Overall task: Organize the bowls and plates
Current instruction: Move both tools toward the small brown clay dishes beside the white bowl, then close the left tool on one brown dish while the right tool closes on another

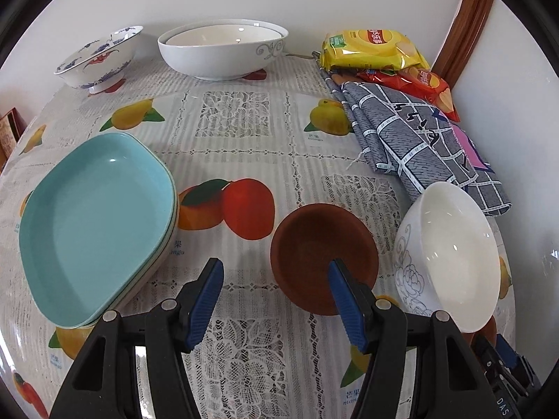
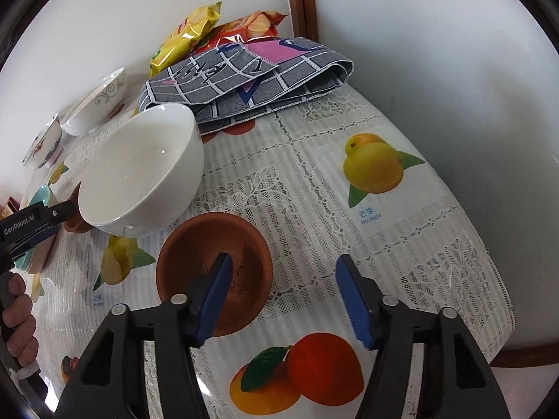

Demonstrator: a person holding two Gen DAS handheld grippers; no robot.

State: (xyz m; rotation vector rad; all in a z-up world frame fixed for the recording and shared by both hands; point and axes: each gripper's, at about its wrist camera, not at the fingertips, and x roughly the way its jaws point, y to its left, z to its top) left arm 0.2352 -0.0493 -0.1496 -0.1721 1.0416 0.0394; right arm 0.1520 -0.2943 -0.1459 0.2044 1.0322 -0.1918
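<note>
Left gripper (image 1: 276, 272) wide open, holding nothing, hovering low over the table (image 1: 244, 160); its right finger overlaps the near rim of a brown dish (image 1: 321, 244), contact unclear. Right gripper (image 2: 283, 269) also spread, empty, its left finger over a second brown dish (image 2: 209, 244). Just beyond that, a white bowl (image 2: 139, 174) sits tilted, apparently propped on the first brown dish. Looks like the start of a pick: brown dishes are probably next to be stacked together. Next move calls for straddling one rim with a finger inside and one outside, then closing; dishes are shallow, so go low. Left hand (image 2: 17, 317) grips its handle at the frame edge. Further out: blue plates (image 1: 97, 216) stacked left, big white bowls (image 1: 223, 49) nested at the back, patterned bowl (image 1: 101, 56) beside them, cloth (image 1: 419, 139) and chip bags (image 1: 370, 49) far right.
</note>
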